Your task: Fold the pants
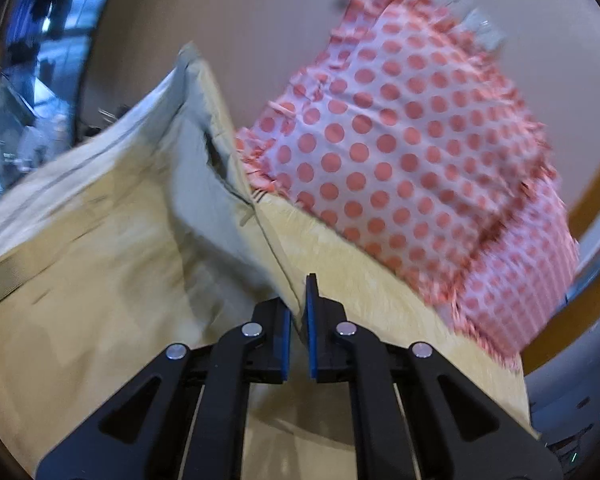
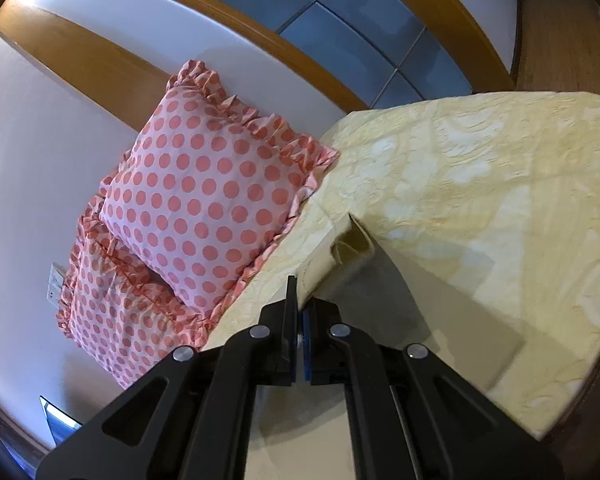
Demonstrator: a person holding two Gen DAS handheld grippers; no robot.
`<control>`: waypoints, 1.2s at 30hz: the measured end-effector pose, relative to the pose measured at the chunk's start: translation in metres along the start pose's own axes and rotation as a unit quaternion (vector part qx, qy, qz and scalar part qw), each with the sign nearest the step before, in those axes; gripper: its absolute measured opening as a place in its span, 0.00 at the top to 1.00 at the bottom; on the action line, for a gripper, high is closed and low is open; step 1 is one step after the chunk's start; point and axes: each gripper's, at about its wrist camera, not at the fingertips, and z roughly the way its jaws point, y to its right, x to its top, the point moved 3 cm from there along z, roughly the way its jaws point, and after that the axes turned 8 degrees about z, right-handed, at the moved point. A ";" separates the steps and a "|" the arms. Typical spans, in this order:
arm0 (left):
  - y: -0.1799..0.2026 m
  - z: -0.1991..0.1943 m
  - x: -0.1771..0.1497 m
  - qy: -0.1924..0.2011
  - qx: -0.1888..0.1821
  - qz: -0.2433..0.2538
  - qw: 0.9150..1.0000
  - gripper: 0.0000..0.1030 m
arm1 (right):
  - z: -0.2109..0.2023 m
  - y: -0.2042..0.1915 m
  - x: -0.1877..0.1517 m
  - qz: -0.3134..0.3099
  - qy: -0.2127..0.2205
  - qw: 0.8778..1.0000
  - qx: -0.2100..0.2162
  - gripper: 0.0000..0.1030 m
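Note:
The beige pants hang lifted above the yellow bedspread in the left wrist view, with a grey-green inner side and a waistband at the left. My left gripper is shut on a seam edge of the pants. In the right wrist view my right gripper is shut on another edge of the pants, near a belt loop, and the fabric spreads away to the lower right over the bedspread.
Two pink polka-dot pillows with ruffled edges lie at the head of the bed, against a white wall with a wooden rail; they also show in the left wrist view. A wall socket sits beside them. The bed's edge is at the right.

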 end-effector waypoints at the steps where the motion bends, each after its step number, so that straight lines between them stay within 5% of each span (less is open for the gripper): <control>1: -0.003 -0.017 -0.016 0.003 0.004 0.005 1.000 0.93 | -0.004 0.006 0.000 0.000 0.000 1.000 -0.007 0.98; 6: -0.032 -0.059 -0.095 -0.029 0.021 -0.009 0.999 0.93 | -0.010 0.033 -0.006 0.010 -0.012 0.999 -0.043 0.98; 10: -0.042 -0.070 -0.126 -0.033 0.031 -0.011 0.999 0.94 | -0.015 0.046 -0.009 0.023 -0.014 0.998 -0.053 0.98; 32: -0.043 -0.080 -0.159 -0.032 0.038 0.077 0.996 0.92 | -0.033 0.058 -0.019 -0.021 -0.004 0.993 -0.120 0.98; 35: -0.041 -0.090 -0.162 -0.020 0.037 0.087 0.995 0.83 | -0.044 0.047 -0.022 -0.053 0.011 0.987 -0.151 0.81; 36: -0.039 -0.094 -0.163 -0.016 0.037 0.091 0.995 0.78 | -0.049 0.045 -0.022 -0.054 0.019 0.987 -0.152 0.52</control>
